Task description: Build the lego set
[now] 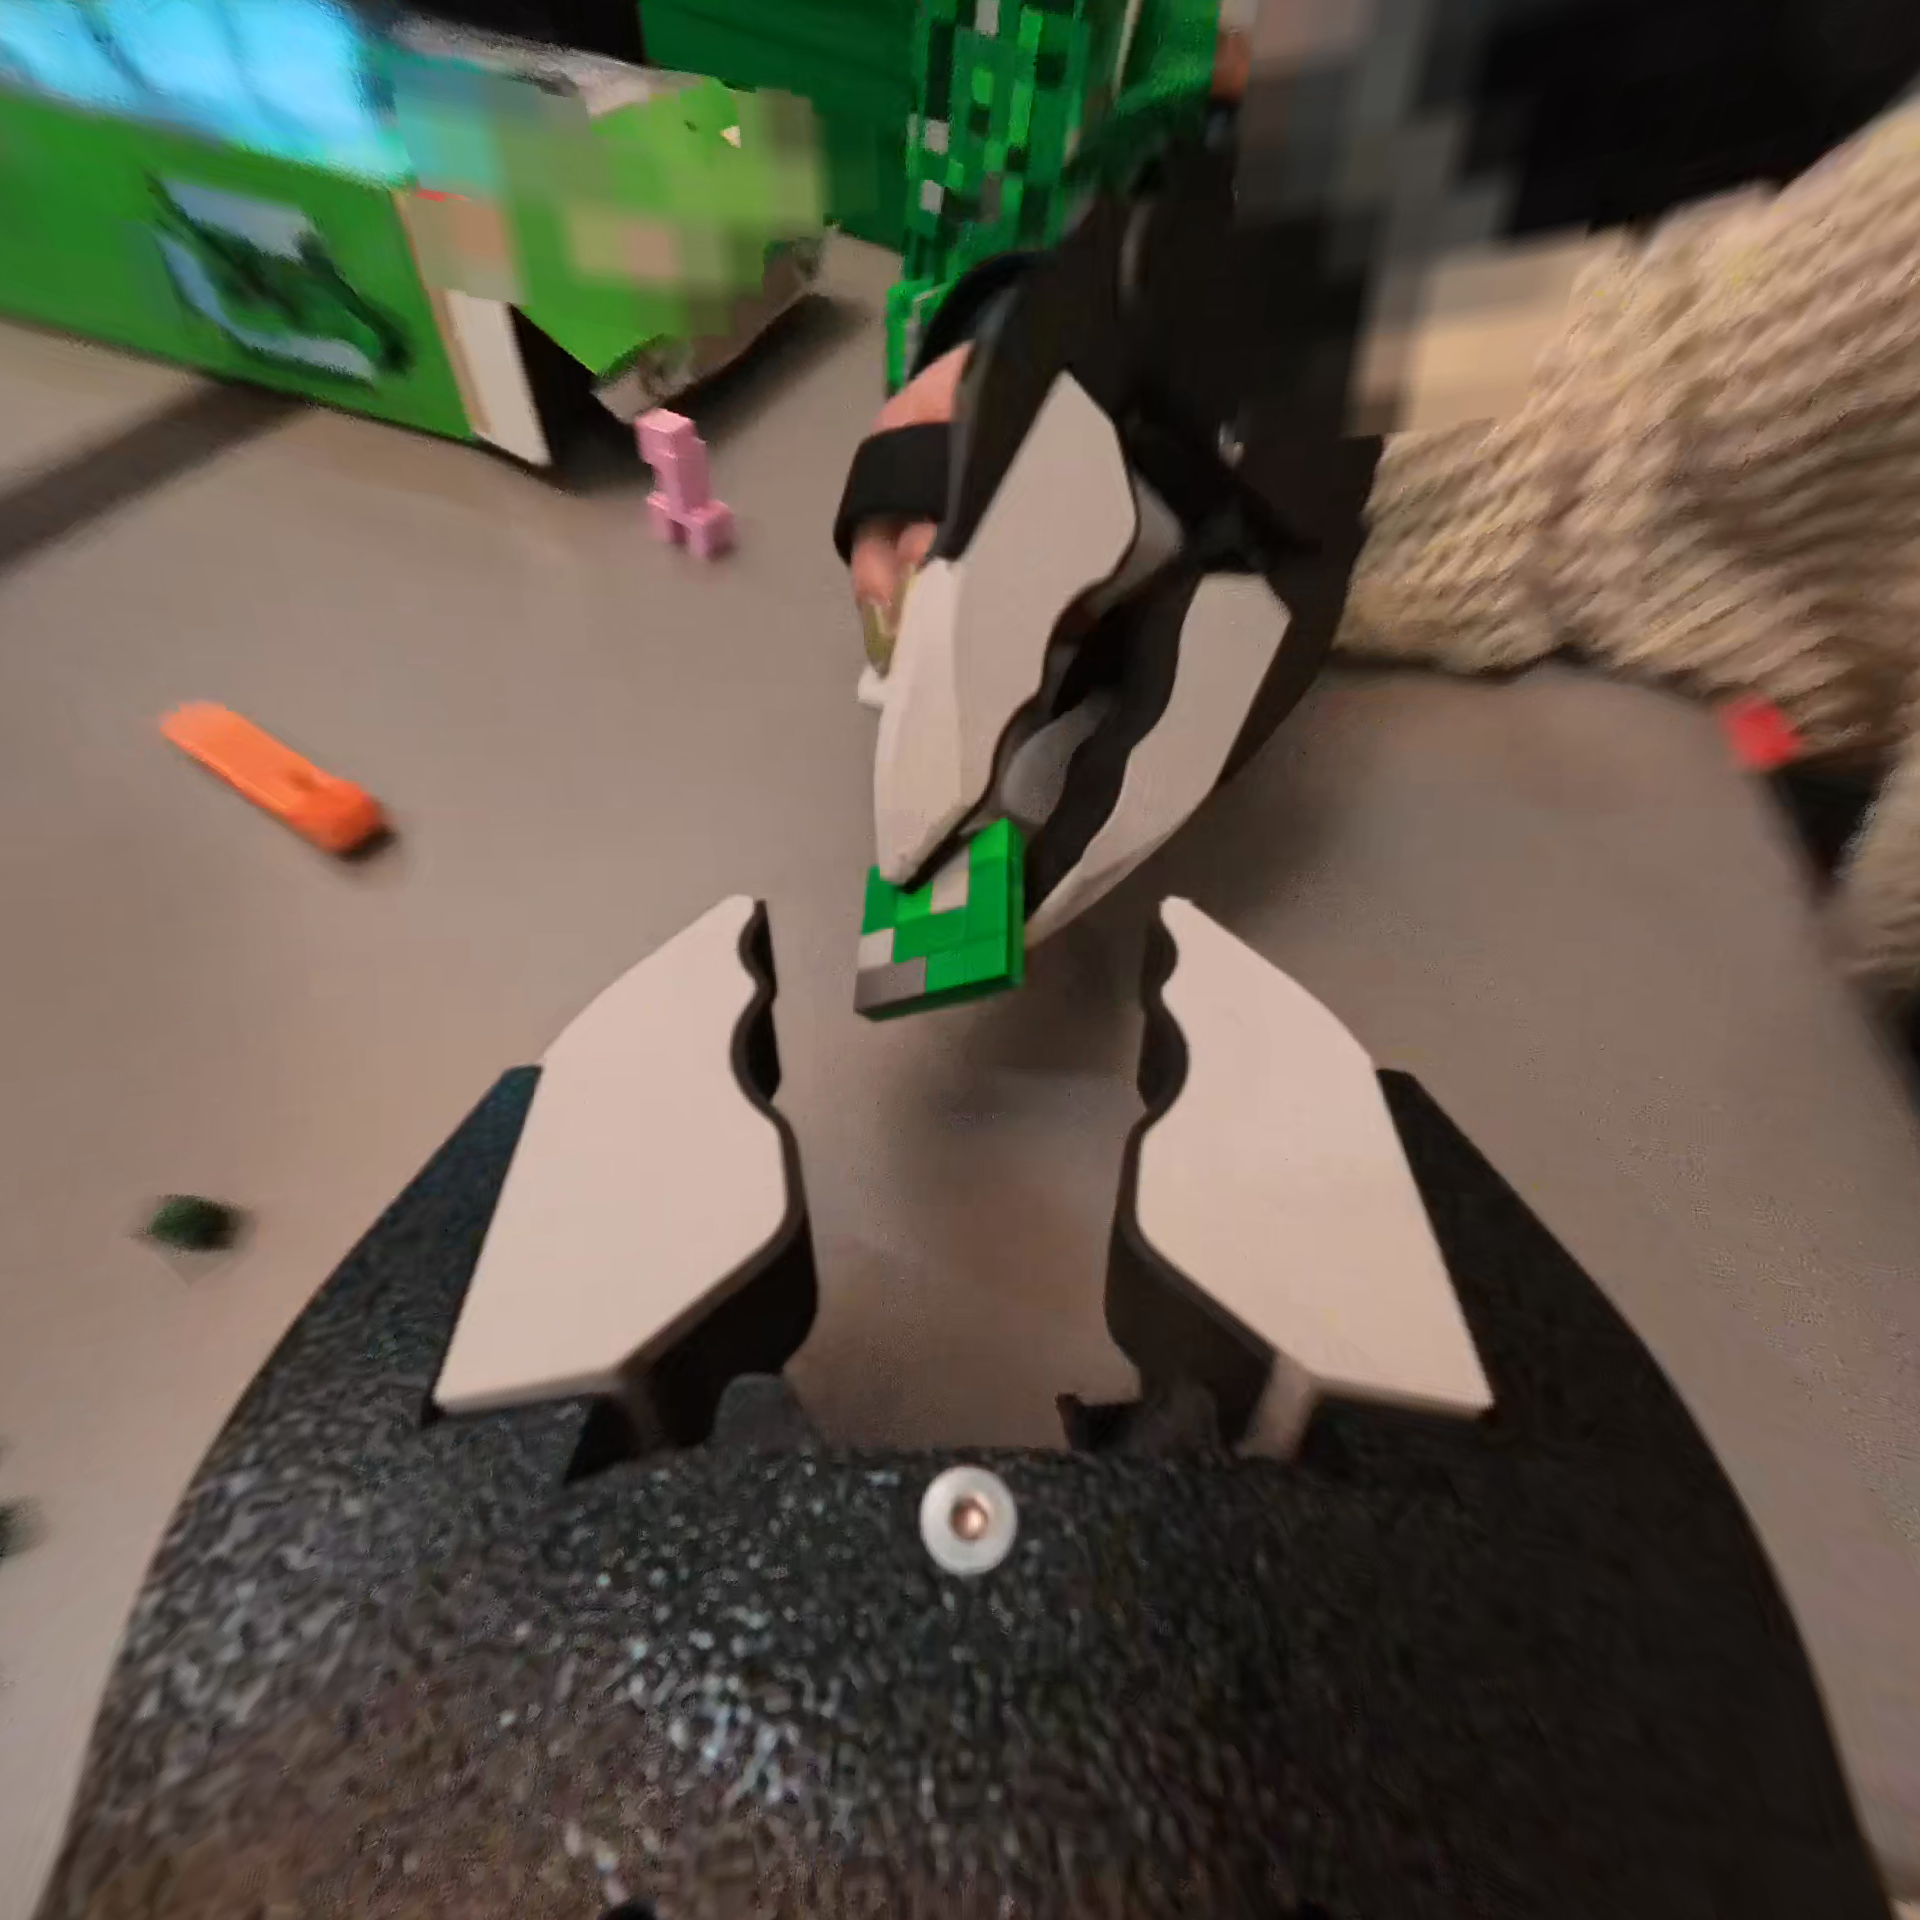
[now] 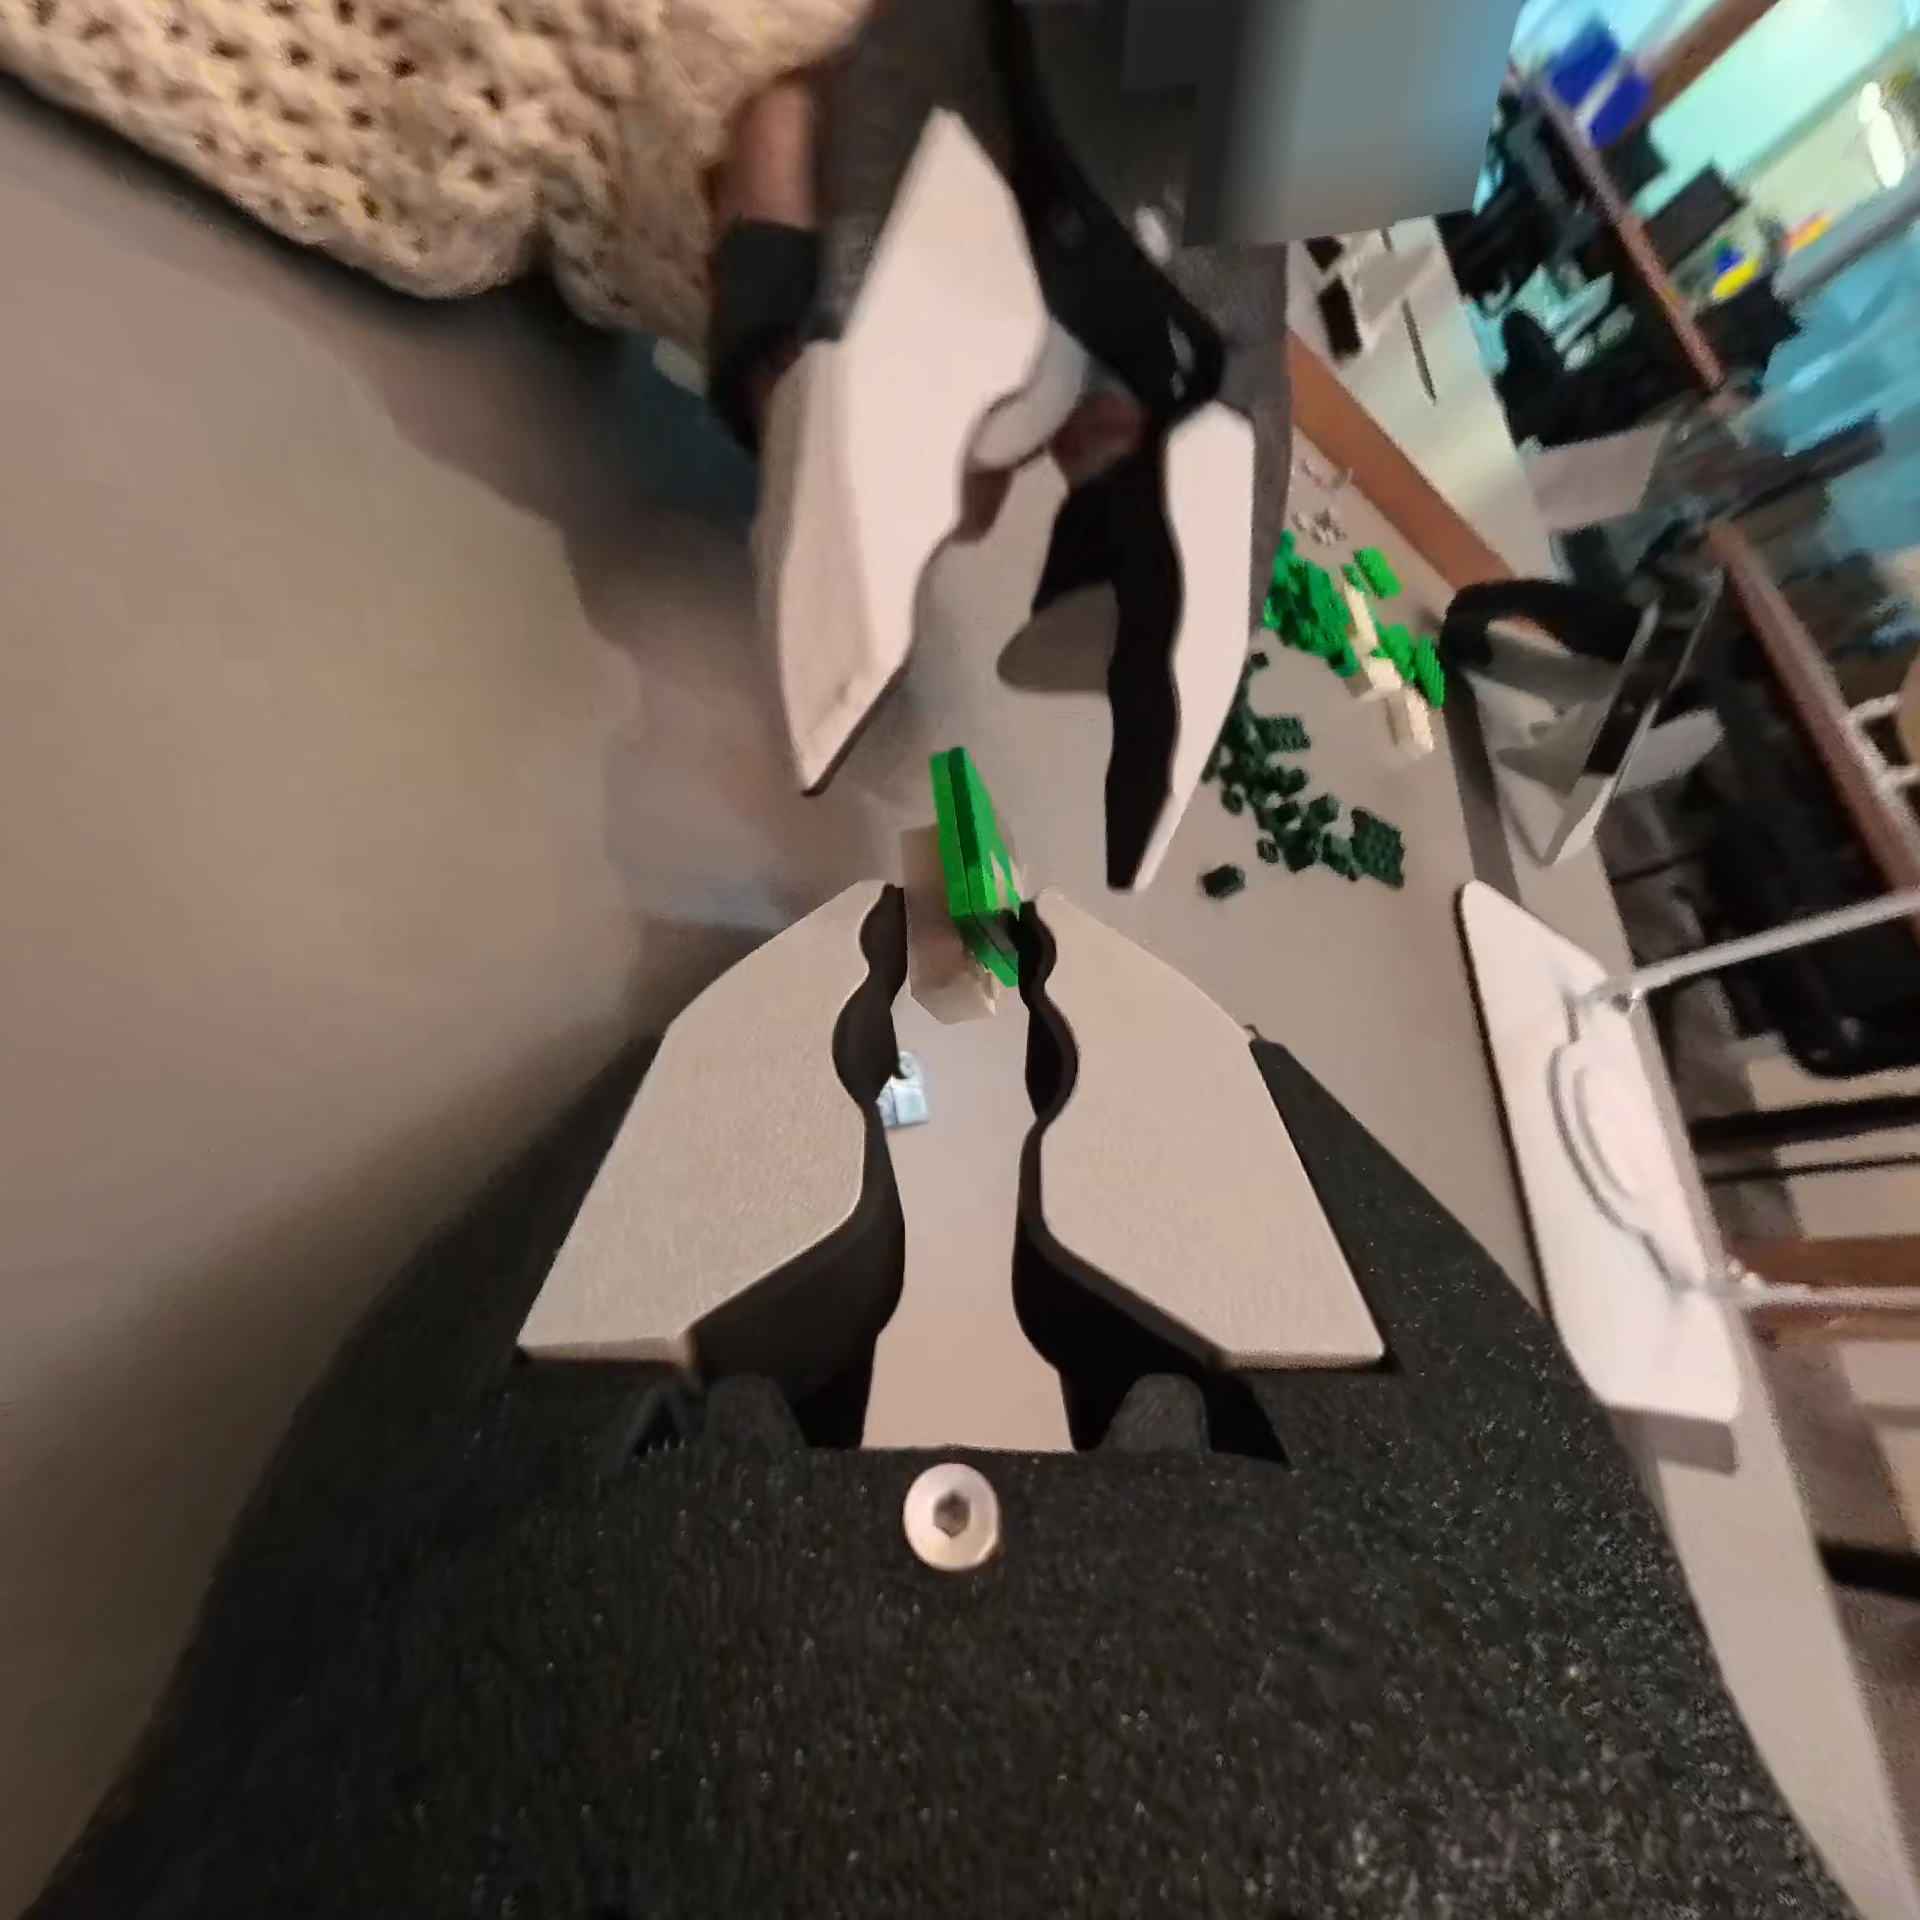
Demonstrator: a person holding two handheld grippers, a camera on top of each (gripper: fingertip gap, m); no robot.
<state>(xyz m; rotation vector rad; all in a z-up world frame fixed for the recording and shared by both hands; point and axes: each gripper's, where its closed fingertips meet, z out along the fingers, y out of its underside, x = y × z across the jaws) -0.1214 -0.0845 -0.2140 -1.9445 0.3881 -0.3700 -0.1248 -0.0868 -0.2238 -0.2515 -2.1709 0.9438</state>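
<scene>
Left wrist view shows the left gripper [image 1: 956,935] with its fingers spread wide and nothing between them, hovering above the grey table [image 1: 520,644]. Just beyond its fingertips hangs the green plate assembly [image 1: 940,930], a small flat panel of green tiles with a few grey ones, pinched at its upper end by the right gripper [image 1: 971,862], which reaches down from above. The panel is off the table, and its free lower end points toward the gap between the left fingers.

Right wrist view has the same piece edge-on: the right jaws are closed on the green plate assembly [image 2: 971,883], with a pale block on its left face, and its long axis runs forward out of the tips toward the left gripper [image 2: 966,821] opposite. That gripper stands apart from the piece, its open fingers one to each side of the panel's thin edge.

So the empty left gripper looks nearest to act; judging from this, its jaws would need to advance and close across the panel's flat faces. Loose green bricks [image 2: 1320,707] lie well off to the right, an orange brick separator [image 1: 275,774] to the left
</scene>
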